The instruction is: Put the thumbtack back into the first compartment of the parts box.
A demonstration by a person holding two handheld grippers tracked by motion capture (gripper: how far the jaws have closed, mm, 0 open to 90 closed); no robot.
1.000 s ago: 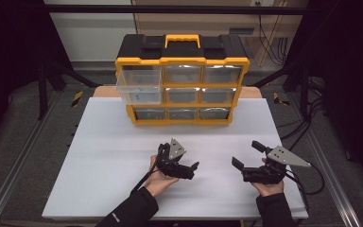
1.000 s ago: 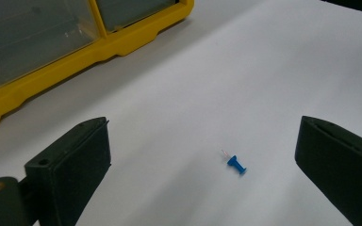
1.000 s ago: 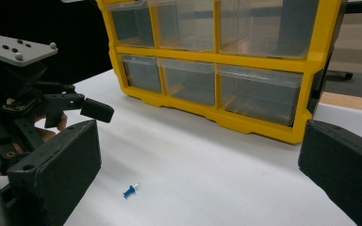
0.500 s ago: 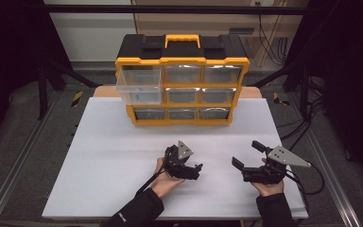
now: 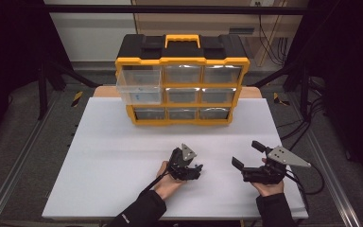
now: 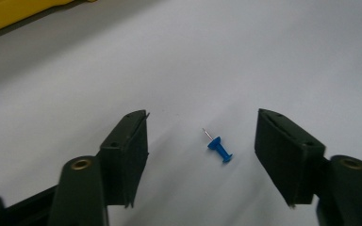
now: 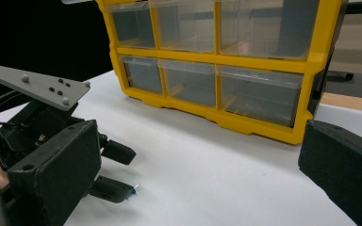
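A small blue pushpin (image 6: 219, 147) lies on its side on the white table (image 5: 123, 156), pin pointing away. My left gripper (image 6: 201, 117) is open, low over the table, with a jaw on either side of the pin and neither touching it. In the high view the left gripper (image 5: 197, 169) is at the front middle of the table. The right gripper view shows the left gripper (image 7: 122, 172) with the pushpin (image 7: 133, 192) at its lower fingertip. My right gripper (image 5: 247, 155) is held open at the front right, holding nothing.
A yellow and black drawer organiser (image 5: 182, 56) with clear drawers stands at the back of the table. Its top left drawer (image 5: 139, 85) is pulled out. Cables trail off the table's right front edge.
The left gripper has moved to the right and slightly nearer the front edge, staying open. The right gripper has kept still.
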